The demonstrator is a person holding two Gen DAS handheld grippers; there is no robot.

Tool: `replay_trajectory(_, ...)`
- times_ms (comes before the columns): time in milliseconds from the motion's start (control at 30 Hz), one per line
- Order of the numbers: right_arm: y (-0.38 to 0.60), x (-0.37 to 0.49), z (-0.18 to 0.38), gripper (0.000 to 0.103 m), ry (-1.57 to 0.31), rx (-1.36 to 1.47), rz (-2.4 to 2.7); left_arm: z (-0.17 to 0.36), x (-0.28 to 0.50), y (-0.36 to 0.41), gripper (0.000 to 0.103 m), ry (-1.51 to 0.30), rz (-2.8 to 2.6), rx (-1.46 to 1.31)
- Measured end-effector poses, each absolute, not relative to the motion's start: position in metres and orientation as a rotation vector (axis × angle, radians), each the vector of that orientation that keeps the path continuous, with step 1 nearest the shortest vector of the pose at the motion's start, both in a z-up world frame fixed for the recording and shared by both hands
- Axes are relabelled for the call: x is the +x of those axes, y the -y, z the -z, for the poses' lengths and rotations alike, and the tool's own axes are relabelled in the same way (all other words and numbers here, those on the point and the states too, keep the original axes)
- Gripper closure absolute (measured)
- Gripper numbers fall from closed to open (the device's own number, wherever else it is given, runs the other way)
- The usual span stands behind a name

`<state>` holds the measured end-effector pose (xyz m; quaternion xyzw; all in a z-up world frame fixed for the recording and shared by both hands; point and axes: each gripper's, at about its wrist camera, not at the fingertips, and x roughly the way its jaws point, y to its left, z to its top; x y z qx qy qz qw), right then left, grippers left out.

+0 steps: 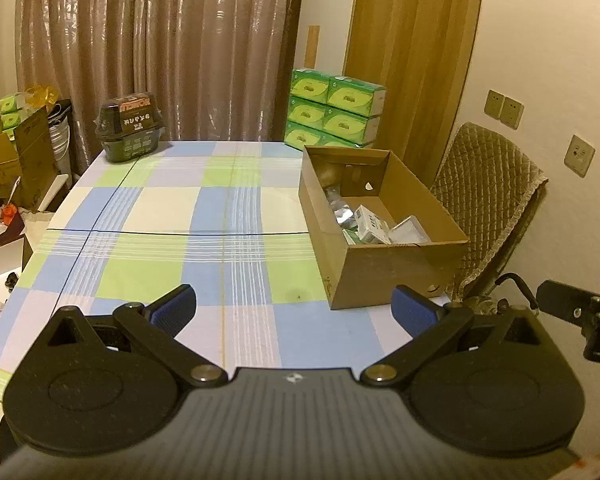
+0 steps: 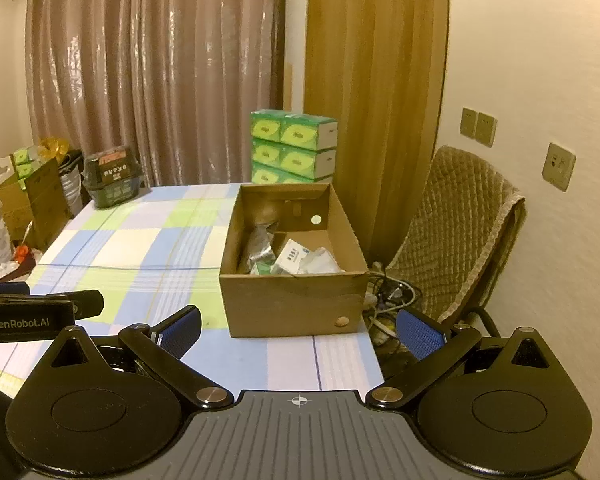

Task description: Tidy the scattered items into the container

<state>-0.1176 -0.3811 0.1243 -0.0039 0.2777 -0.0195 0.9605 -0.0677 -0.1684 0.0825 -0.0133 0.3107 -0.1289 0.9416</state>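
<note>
A brown cardboard box [image 1: 395,272] [image 2: 292,300] stands at the right edge of the checked tablecloth [image 1: 160,216] [image 2: 140,248]. Inside it lie a white carton [image 1: 371,224] [image 2: 291,255], silver foil packs [image 1: 341,210] [image 2: 260,246] and clear wrappers [image 2: 319,262]. My left gripper [image 1: 296,308] hovers open over the near part of the table, left of the box, with nothing between its blue pads. My right gripper [image 2: 300,330] is open too, held just in front of the box's near wall, empty. The left gripper's body [image 2: 32,312] shows at the left of the right wrist view.
A dark packaged tub [image 1: 130,128] [image 2: 114,178] sits at the table's far left corner. Green tissue packs [image 1: 333,110] [image 2: 292,146] are stacked behind the table. A quilted chair [image 1: 487,204] [image 2: 455,236] stands right of it, with cables [image 2: 383,296] on the floor. Cardboard boxes [image 1: 16,156] crowd the left.
</note>
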Motion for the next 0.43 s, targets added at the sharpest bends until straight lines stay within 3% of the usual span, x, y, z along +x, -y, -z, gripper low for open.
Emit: replay_trajectory(433, 0.384, -0.108, -0.111, 0.002, -0.579, -0.003, 0.039, -0.067, -0.067, 0.167, 0.001, -0.636, 0.307, -0.046)
